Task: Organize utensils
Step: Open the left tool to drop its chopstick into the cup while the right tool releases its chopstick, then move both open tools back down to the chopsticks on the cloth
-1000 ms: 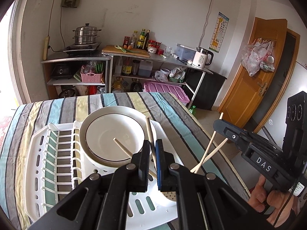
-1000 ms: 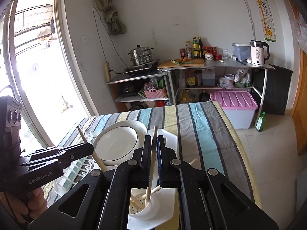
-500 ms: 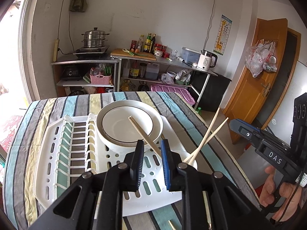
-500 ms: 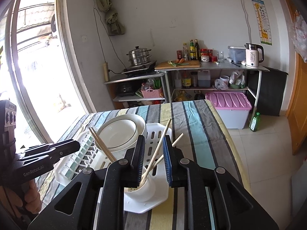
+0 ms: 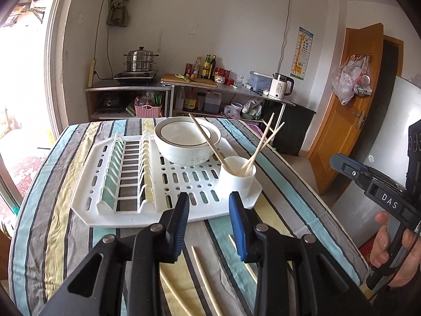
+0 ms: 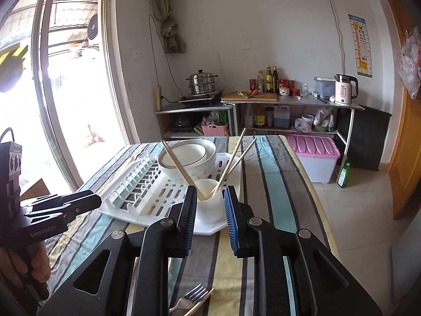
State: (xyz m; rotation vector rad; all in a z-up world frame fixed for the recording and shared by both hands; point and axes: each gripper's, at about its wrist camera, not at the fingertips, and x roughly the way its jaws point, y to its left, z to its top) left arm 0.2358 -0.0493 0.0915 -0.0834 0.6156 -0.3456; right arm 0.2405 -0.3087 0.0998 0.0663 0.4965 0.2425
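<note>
Both my left gripper and right gripper are spread, holding nothing. Three chopsticks stand in the cup at frame centre; next I judge the loose chopsticks and fork at bottom need picking.

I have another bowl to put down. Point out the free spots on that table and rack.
Free: the slotted rack floor between plate slots and utensil cup; striped cloth right of the rack. Crowded: near edge, loose chopsticks and fork.

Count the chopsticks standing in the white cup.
3. One chopstick leans left across the bowl; two chopsticks lean right, all in the white cup. More lie loose on the table, partly hidden by the left gripper.
</note>
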